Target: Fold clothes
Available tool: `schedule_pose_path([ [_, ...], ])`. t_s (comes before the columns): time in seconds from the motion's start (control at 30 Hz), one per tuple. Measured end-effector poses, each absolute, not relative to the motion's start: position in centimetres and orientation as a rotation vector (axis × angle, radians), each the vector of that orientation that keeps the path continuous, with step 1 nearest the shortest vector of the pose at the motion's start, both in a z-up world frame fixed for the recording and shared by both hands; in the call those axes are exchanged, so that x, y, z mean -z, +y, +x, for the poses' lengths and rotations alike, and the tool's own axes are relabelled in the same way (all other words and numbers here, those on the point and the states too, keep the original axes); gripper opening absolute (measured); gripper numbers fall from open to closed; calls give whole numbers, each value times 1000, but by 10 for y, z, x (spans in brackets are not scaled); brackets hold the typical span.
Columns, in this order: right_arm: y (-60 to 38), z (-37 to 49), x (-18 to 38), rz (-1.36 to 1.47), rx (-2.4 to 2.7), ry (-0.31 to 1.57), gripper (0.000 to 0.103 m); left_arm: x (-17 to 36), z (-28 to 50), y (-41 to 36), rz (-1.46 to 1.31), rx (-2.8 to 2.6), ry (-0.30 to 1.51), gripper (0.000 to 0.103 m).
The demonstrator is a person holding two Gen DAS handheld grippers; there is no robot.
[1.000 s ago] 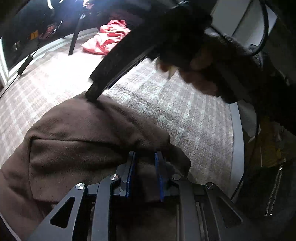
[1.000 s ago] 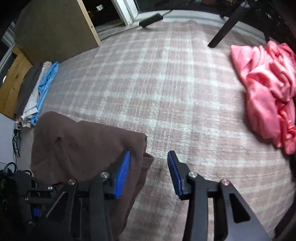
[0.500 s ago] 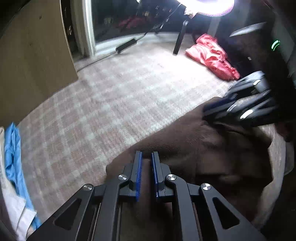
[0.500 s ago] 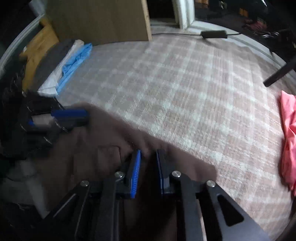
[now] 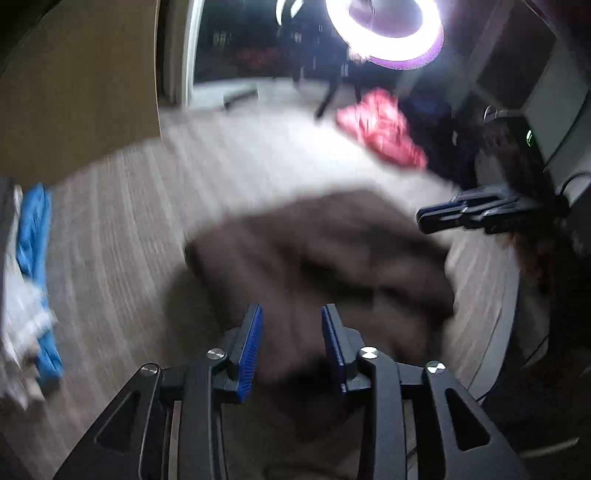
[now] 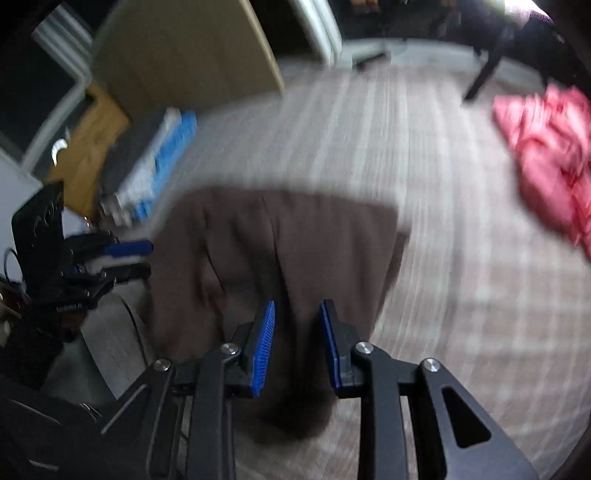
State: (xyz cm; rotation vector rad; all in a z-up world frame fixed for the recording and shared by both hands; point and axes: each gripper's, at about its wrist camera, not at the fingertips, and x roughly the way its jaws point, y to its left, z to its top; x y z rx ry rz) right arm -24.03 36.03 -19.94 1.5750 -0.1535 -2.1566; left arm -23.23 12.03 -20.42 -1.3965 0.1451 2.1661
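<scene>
A brown garment (image 5: 314,258) lies bunched on the plaid surface (image 5: 140,221), also in the right wrist view (image 6: 280,251). My left gripper (image 5: 291,314) is open, its blue pads apart above the garment's near edge; it shows from the side in the right wrist view (image 6: 129,258). My right gripper (image 6: 297,310) is open over the garment's near part; it shows at the right in the left wrist view (image 5: 424,219). Both views are motion-blurred.
A pink garment (image 6: 546,155) lies at the far right, also in the left wrist view (image 5: 380,133). A stack of folded clothes, blue (image 6: 170,155) and white, lies at the left edge (image 5: 33,258). A wooden panel (image 6: 177,55) and a ring light (image 5: 388,33) stand beyond.
Both grippers have let go of the brown garment and opened. The garment now lies lower and flatter on the surface; both grippers have pulled back and up.
</scene>
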Motion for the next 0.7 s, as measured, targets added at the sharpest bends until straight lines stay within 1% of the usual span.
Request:
schedule_pose_path([
  [0.03, 363, -240, 204, 1586, 2153, -170, 26, 214, -230, 119, -1404, -2168, 144, 34],
  [0.1, 369, -238, 213, 1608, 2146, -203, 26, 208, -227, 108, -1412, -2187, 63, 34],
  [0.17, 381, -235, 195, 1620, 2153, -263, 26, 196, -221, 96, -1407, -2217, 0, 32],
  [0.23, 397, -224, 170, 1575, 2229, -270, 32, 178, -211, 86, -1382, -2254, -17, 34],
  [0.27, 403, -220, 164, 1564, 2260, -292, 39, 170, -205, 82, -1371, -2269, -15, 35],
  [0.37, 410, -210, 152, 1497, 2325, -340, 40, 161, -200, 78, -1354, -2296, -56, 36],
  [0.43, 397, -207, 154, 1472, 2319, -304, 40, 166, -194, 86, -1339, -2284, -72, 33],
  [0.5, 379, -202, 166, 1488, 2250, -287, 39, 176, -192, 102, -1324, -2240, -74, 34],
  [0.57, 359, -197, 185, 1504, 2209, -216, 39, 196, -187, 119, -1356, -2190, -53, 34],
  [0.63, 343, -189, 202, 1574, 2194, -52, 39, 209, -184, 123, -1403, -2183, -8, 35],
  [0.67, 340, -184, 198, 1559, 2202, 3, 39, 214, -182, 124, -1426, -2181, 16, 34],
  [0.7, 343, -183, 191, 1567, 2195, -6, 39, 208, -181, 118, -1435, -2196, -5, 34],
])
